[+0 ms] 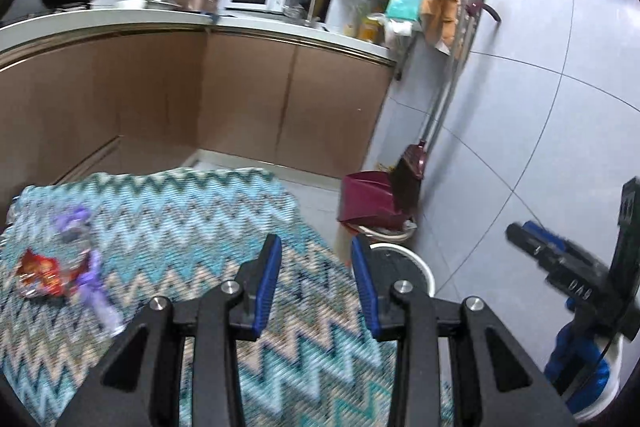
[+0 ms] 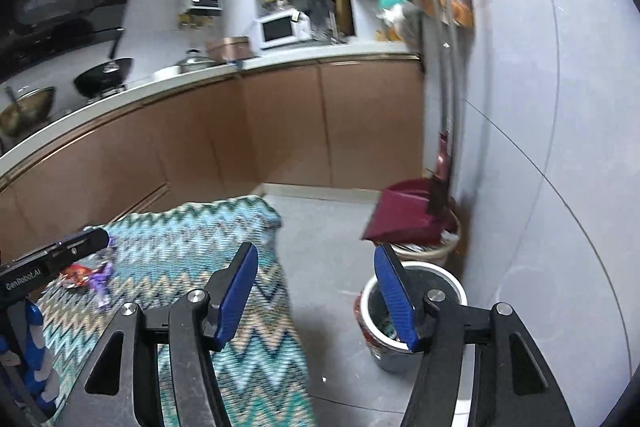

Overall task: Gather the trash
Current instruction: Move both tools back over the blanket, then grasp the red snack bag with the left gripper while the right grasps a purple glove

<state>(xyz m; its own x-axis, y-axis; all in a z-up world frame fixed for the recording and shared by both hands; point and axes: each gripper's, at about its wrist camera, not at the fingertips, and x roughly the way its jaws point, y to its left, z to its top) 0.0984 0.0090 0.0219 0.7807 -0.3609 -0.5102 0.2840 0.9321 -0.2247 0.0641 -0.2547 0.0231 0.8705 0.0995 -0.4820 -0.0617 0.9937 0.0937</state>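
On the bench draped in a teal zigzag-woven cloth point(image 1: 192, 227), a crumpled red-orange foil snack wrapper point(image 1: 42, 277) lies at the far left, touching a purple-and-clear crinkled plastic wrapper point(image 1: 92, 279). Both look feather-light, soft and slippery, so a pinch across a raised crease should hold best. The left gripper point(image 1: 316, 285) hovers with fingers moderately apart, empty; the right gripper point(image 2: 316, 297) is spread wide, empty, above the white-rimmed metal trash bin point(image 2: 416, 311) on the floor at right.

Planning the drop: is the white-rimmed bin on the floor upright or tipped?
Upright. In the right wrist view the bin stands on the floor tiles, its round white rim facing up and its mouth uncovered, beside the zigzag cloth.
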